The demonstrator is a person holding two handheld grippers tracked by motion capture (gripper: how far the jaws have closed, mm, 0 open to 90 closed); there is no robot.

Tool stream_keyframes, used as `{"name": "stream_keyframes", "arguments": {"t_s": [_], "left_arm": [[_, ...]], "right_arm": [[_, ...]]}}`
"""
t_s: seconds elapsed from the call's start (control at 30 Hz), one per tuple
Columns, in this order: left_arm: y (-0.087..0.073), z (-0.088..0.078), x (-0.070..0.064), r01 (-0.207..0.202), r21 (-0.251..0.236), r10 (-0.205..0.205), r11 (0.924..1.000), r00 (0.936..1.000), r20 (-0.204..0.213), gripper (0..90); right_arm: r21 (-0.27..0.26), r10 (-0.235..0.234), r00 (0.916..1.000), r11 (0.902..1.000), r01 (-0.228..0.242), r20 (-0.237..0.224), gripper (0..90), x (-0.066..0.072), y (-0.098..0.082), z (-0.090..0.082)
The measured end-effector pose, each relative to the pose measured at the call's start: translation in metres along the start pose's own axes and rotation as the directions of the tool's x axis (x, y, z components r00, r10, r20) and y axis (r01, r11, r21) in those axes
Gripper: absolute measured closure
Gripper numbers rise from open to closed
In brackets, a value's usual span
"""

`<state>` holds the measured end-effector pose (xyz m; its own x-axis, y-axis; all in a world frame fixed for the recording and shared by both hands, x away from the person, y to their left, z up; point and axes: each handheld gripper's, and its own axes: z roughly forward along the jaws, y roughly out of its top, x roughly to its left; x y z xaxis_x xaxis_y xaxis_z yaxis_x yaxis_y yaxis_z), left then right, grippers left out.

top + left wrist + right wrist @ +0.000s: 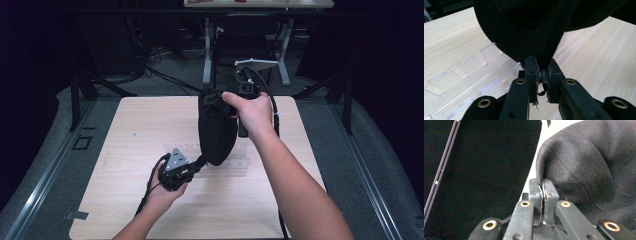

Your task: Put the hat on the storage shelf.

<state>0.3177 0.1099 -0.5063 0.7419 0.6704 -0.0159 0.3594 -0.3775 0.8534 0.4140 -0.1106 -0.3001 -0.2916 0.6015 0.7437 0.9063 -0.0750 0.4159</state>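
A black fabric bag (216, 131) hangs upright over the middle of the wooden table (140, 125). At its top edge my right gripper (222, 96) is shut on a fold of the cloth; in the right gripper view the jaws (543, 185) pinch that fold of the bag (584, 170). Lower down, my left gripper (198, 163) meets the bag's bottom tip. Seen from the left gripper view, its jaws (543, 72) are shut on a black strap (552, 47) that runs down from the bag (524, 32).
A clear acrylic rack with slots (469, 68) lies flat on the table under the bag (241, 162). Bare wood lies to the left and near the front edge. Beyond the table stand desk legs (207, 50) and cables on a dark floor.
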Motion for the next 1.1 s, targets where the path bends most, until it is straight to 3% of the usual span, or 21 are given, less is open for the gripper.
{"name": "stream_keyframes", "arguments": {"t_s": [0.27, 0.67, 0.9, 1.0, 1.1], "left_arm": [[-0.006, 0.0, 0.0, 0.003, -0.007, -0.004, 1.0, 0.9999, -0.01, 84.1], [-0.008, 0.0, -0.003, -0.02, 0.002, 0.02, 0.9998, 0.9994, -0.029, 84.8], [-0.02, 0.001, 0.005, 0.024, 0.013, -0.023, 0.9996, 0.9995, -0.021, 85.3], [-0.032, 0.008, 0.009, 0.064, 0.044, -0.063, 0.997, 0.9979, -0.009, 85.2], [-0.039, 0.009, 0.014, 0.115, 0.023, -0.115, 0.9931, 0.9933, 0.01, 85.2]], "right_arm": [[0.017, -0.01, 0.9997, 0.9998, 0.011, -0.022, 87.4, 0.006, -0.002, 0.014], [0.016, -0.019, 0.997, 0.9997, 0.021, -0.075, 83.2, 0.011, -0.004, 0.017], [0.001, -0.029, 0.9961, 0.9996, 0.029, -0.083, 81.1, 0.013, -0.004, 0.011], [-0.011, -0.027, 0.997, 0.9996, 0.026, -0.072, 81.2, 0.012, -0.003, 0.007], [-0.015, -0.03, 0.9976, 0.9995, 0.029, -0.062, 81.2, 0.008, -0.003, 0.001]]}}
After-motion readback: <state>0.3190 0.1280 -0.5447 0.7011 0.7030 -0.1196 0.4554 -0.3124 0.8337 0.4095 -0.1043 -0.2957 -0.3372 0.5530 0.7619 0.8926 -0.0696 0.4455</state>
